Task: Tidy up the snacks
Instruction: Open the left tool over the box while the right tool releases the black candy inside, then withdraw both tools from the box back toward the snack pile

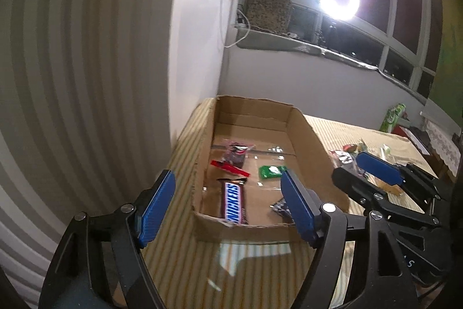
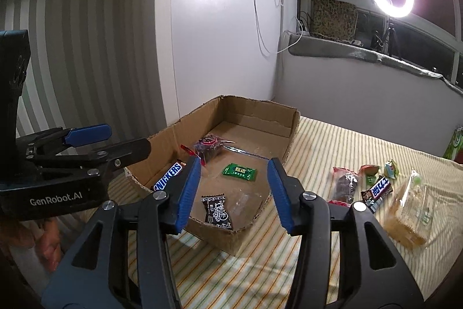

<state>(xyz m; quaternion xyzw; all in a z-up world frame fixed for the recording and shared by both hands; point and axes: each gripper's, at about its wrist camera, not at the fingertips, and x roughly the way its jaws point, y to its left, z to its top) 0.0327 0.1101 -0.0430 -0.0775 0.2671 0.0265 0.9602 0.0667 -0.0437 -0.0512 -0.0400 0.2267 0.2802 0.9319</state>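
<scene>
Only the right view shows the loose snacks (image 2: 376, 190) beside the box (image 2: 292, 132). Both grippers, left (image 1: 228, 210) and right (image 2: 234, 193), hang spread and empty, tilted down over the box's near edge.

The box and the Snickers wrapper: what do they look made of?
Box: corrugated cardboard, matte brown, by its ragged torn rims and fold creases. Snickers wrapper: probably glossy plastic film, by the printed logo and crimped end.

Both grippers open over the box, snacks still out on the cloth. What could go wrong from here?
1. The left gripper and right gripper sit close together over the cardboard box; they may collide.
2. The clear-wrapped pastry looks soft; a hard grip may crush it.
3. The box's low, ragged front wall could catch a gripper finger.
</scene>
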